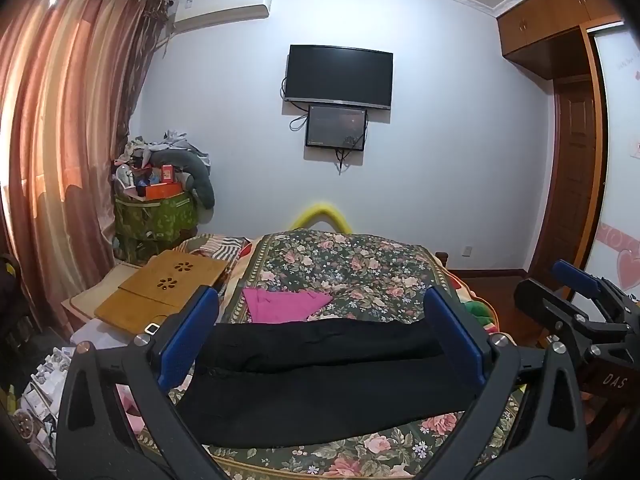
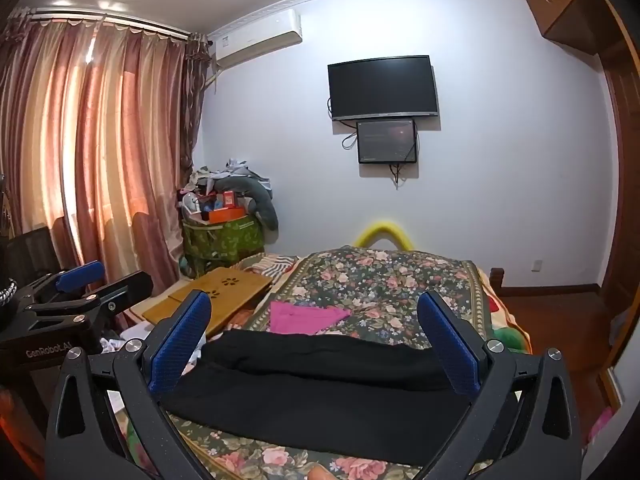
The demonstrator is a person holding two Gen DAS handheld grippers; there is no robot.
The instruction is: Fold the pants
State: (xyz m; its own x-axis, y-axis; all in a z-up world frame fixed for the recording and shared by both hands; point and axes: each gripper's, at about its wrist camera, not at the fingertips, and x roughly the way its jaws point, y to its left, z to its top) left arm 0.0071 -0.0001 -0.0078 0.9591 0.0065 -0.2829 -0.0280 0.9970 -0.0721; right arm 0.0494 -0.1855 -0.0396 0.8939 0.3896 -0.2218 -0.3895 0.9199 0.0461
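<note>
Black pants lie spread crosswise on the floral bedspread, one part folded over the other; they also show in the right wrist view. My left gripper is open and empty, held above the near side of the pants. My right gripper is open and empty, also above the pants. The right gripper shows at the right edge of the left wrist view. The left gripper shows at the left edge of the right wrist view.
A pink cloth lies on the bed beyond the pants. A wooden lap desk sits at the bed's left. A green bag piled with clutter stands by the curtain. Wardrobe and door are at right.
</note>
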